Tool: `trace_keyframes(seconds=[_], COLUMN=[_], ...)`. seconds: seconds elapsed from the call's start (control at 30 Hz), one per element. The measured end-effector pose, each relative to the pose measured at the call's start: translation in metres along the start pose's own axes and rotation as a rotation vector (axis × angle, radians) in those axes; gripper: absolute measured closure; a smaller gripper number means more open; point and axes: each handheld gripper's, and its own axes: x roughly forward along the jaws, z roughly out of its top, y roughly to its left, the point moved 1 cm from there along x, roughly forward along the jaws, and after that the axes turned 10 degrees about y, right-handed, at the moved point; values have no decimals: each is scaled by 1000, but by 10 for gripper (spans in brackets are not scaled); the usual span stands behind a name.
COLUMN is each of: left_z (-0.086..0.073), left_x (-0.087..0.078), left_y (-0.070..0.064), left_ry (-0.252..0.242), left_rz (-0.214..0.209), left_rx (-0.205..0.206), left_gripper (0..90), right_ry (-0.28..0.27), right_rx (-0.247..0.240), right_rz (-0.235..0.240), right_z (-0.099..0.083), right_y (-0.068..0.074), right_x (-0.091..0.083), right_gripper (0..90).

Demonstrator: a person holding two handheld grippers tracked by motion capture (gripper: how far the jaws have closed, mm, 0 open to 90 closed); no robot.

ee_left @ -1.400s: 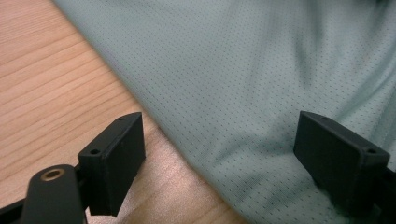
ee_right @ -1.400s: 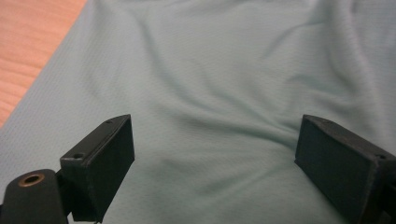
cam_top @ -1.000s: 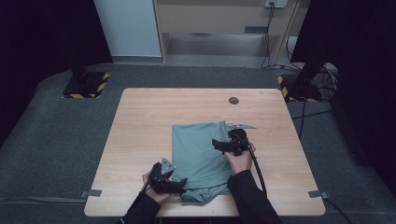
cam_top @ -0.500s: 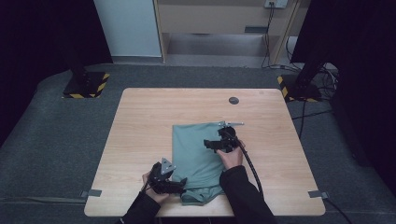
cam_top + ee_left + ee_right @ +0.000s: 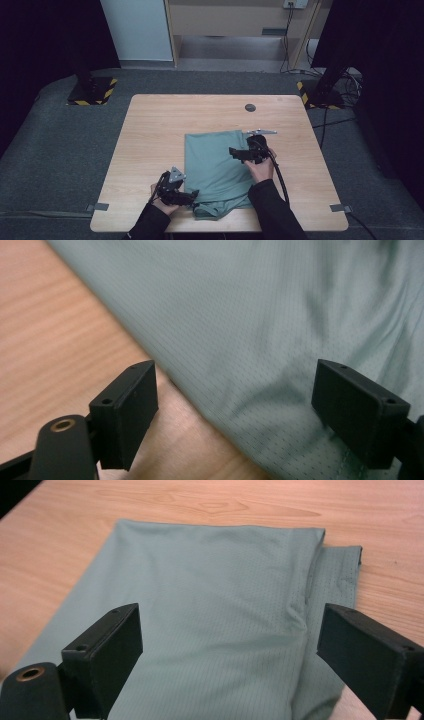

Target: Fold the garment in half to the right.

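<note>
Since a second ago the right gripper (image 5: 239,153) has slid from the cloth's right edge toward the table's centre, and it now hangs over the upper right part of the folded garment (image 5: 215,167); the left gripper (image 5: 192,192) has stayed where it was.

Nearest the person, at about seven o'clock on the table (image 5: 150,130), the left gripper sits low at the garment's near left corner. In the left gripper view its jaws stand wide apart, empty, straddling the cloth's left edge (image 5: 165,375), one jaw over bare wood, the other over fabric. The near hem looks bunched and rumpled there.

Farther out, at about four o'clock from the table's centre, the right gripper (image 5: 225,665) also gapes wide with nothing between its jaws. Its view looks along the sage-green garment (image 5: 210,605) toward the far fold, where an under-layer (image 5: 340,570) peeks out at one side.

The work looks like folding or smoothing the shirt. To do it well, I would bring each claw down onto a single clean edge, pinch all layers together, and lift evenly so the peeking layer does not slip further. A small dark disc (image 5: 250,107) lies at twelve o'clock, well apart.
</note>
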Motion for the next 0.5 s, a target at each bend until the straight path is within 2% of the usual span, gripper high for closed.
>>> trace_keyframes(seconds=[0.07,0.13,0.23,0.3,0.37,0.4,0.47,0.5], left_z=[6,12,20,26,34,34,49,49], left_x=[-6,-12,-17,-16,-12,-12,-3,-3], left_y=[6,12,24,33,42,42,52,52], left_ry=[-26,-39,-55,-73,-69,-69,-51,-51], left_rz=[-17,-19,-30,-35,-24,-24,-15,-15], left_rx=[-7,6,9,-1,6,6,18,18], left_gripper=[179,180,193,196,201,203,206,208], right_ry=[1,26,51,62,80,93,109,109], right_rx=[-39,-96,-174,-199,-221,-238,-276,-276], right_rz=[31,69,61,63,73,72,73,73], right_z=[-2,-6,-15,-22,-30,-34,-44,-44], right_y=[1,3,8,11,15,18,25,25], right_x=[-10,-18,-28,-32,-32,-32,-29,-29], right_gripper=[109,110,111,111,104,101,101,101])
